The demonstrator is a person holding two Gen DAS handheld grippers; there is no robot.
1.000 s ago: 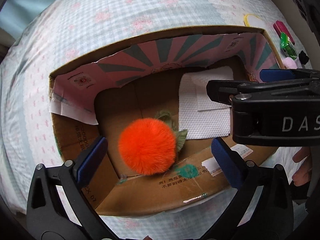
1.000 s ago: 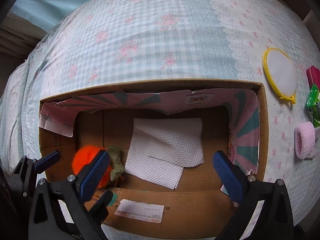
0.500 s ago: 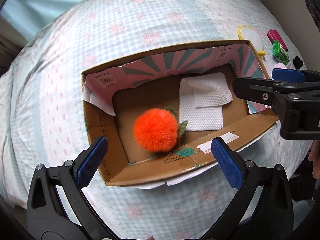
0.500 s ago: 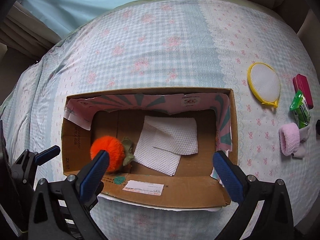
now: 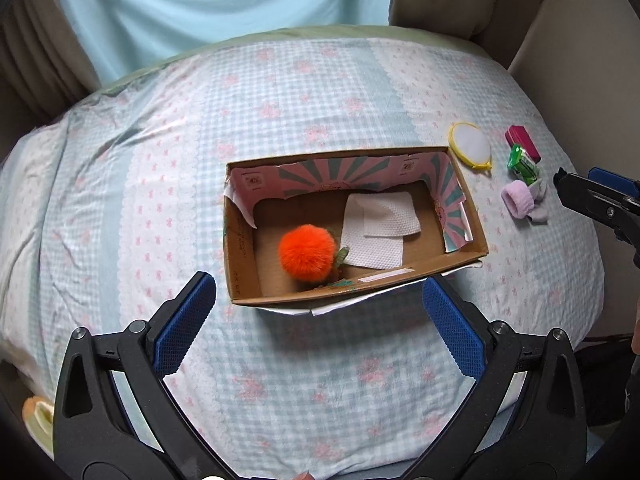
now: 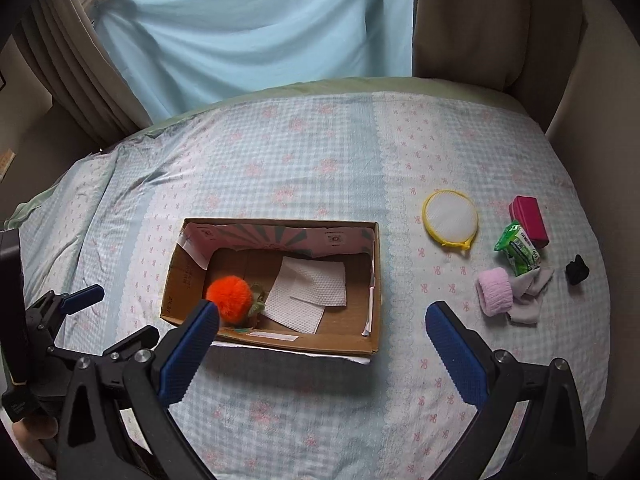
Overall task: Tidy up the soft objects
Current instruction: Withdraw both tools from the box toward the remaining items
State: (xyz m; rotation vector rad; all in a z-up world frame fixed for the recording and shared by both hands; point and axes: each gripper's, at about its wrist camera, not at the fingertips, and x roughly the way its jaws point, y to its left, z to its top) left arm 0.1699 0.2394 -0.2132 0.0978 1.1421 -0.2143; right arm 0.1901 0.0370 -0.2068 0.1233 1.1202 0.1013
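An open cardboard box (image 5: 466, 258) (image 6: 172, 280) lies on the bed. Inside it are a fluffy orange pompom (image 5: 307, 252) (image 6: 229, 294) and white paper towels (image 5: 378, 230) (image 6: 306, 293). My left gripper (image 5: 320, 324) is open and empty, held above the bed in front of the box. My right gripper (image 6: 320, 344) is open and empty, also in front of the box. A pink rolled band (image 6: 495, 291) (image 5: 517, 199) with a grey cloth (image 6: 530, 292) lies on the bed to the right of the box.
Right of the box lie a yellow-rimmed round pad (image 6: 451, 219) (image 5: 470, 150), a magenta case (image 6: 528, 215), a green packet (image 6: 518, 253) and a small black item (image 6: 577, 269). A light-blue curtain (image 6: 256, 28) hangs behind the bed.
Both grippers have pulled up and back from the box, which now looks much smaller. The pompom and paper towels stay in the box.
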